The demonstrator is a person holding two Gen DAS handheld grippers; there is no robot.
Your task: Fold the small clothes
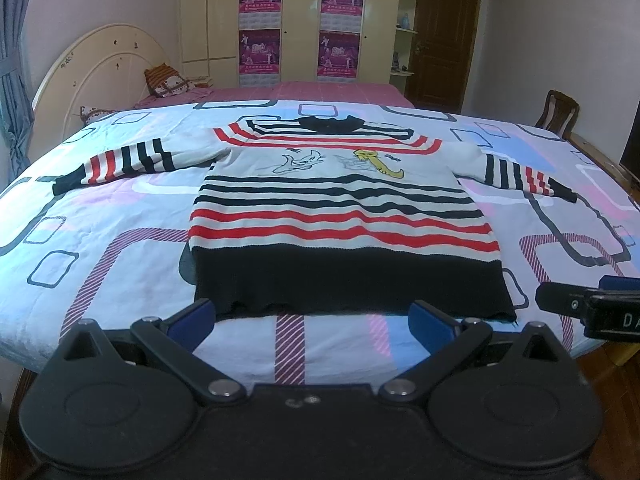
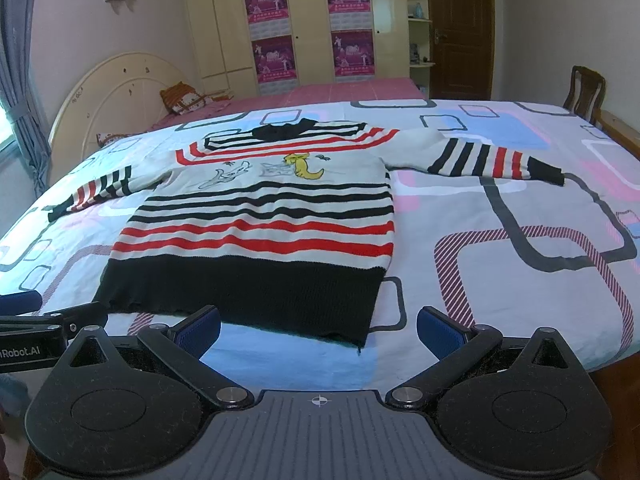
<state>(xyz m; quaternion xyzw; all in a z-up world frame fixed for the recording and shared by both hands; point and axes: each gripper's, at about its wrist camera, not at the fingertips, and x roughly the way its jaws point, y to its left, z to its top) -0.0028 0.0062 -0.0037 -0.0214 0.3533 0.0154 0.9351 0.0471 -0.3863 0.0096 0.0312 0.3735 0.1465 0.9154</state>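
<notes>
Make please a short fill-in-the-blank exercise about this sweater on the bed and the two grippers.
1. The sweater lies flat on the bed cover with both sleeves spread ____.
2. The wide band along the sweater's bottom edge is ____ in colour.
3. The left gripper and the right gripper both have their jaws ____.
4. The yellow figure sits on the sweater's ____.

Missing words: out; black; open; chest

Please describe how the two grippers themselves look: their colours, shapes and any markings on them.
Both are black linkage frames with round disc housings and silver pivot bolts. The left gripper and the right gripper each carry blue textured fingertips. The right's base is ribbed grey with a crosshair mark. White lettering "Robot.AI" shows on the left one's side. No cables visible.
</notes>
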